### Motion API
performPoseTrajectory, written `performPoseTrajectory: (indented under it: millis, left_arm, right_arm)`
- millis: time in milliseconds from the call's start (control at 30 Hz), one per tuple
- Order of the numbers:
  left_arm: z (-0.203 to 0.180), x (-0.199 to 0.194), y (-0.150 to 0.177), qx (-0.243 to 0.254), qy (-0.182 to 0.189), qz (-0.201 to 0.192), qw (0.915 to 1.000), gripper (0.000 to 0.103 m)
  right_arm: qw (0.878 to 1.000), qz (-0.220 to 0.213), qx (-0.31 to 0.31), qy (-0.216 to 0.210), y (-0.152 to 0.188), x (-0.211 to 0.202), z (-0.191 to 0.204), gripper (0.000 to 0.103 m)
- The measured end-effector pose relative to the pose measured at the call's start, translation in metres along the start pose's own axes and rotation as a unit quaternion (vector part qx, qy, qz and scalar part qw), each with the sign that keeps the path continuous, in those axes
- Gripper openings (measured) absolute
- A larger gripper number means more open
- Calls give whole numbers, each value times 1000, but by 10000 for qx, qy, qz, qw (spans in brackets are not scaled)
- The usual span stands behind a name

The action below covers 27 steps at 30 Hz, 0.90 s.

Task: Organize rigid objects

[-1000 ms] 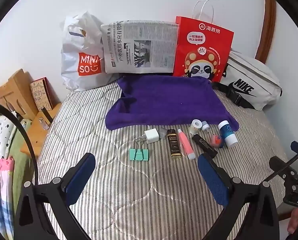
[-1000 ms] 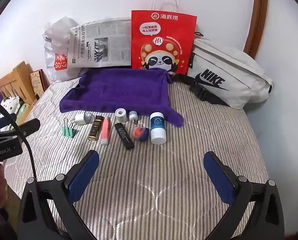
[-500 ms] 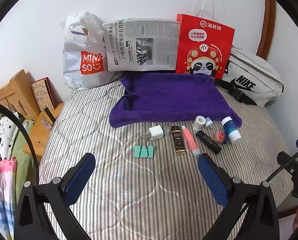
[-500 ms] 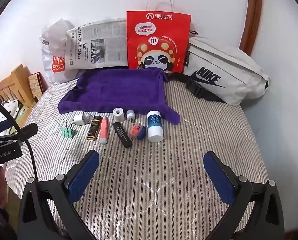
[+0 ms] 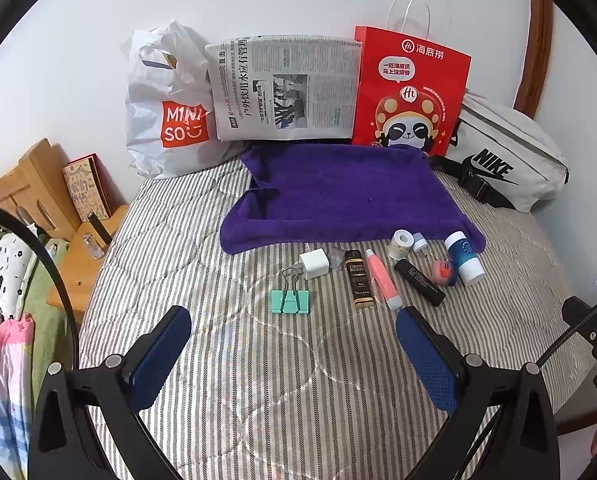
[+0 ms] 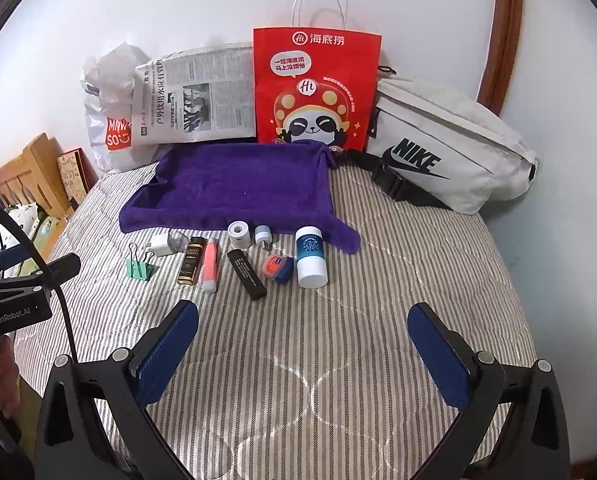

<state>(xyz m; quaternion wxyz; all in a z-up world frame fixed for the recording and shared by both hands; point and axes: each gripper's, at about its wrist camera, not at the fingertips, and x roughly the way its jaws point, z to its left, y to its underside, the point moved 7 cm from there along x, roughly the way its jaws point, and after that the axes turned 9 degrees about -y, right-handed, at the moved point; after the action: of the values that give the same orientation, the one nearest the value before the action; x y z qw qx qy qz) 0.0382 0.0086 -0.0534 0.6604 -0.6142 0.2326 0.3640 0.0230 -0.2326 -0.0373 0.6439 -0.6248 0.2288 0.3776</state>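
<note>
On the striped bed cover (image 5: pixel 258 380), a row of small items lay just in front of the purple towel (image 5: pixel 346 192). From nine o'clock to three o'clock it ran: green binder clip (image 5: pixel 290 301), white charger plug (image 5: pixel 314 265), dark gold-labelled bottle (image 5: pixel 359 278), pink tube (image 5: pixel 381 280), black stick (image 5: pixel 419 282), round red-and-blue tin (image 5: pixel 442 270) and blue-and-white bottle (image 5: pixel 464 258). A white tape roll (image 5: pixel 401 243) and a small capped vial (image 5: pixel 420 242) sat at the towel's edge. The left gripper (image 5: pixel 294 356) and the right gripper (image 6: pixel 304 354) both hovered at six o'clock of the row, jaws spread wide, holding nothing. Against the wall at twelve o'clock stood a red paper bag (image 5: pixel 412 92).
</note>
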Motion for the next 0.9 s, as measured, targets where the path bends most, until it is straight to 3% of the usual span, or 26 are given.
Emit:
performPoseTrajectory:
  millis: [900]
  left_arm:
    - [5,2,2,11,-29,1,10000,103]
  right_arm:
    - [10000,-50,-4,17,-2,-3,0,103]
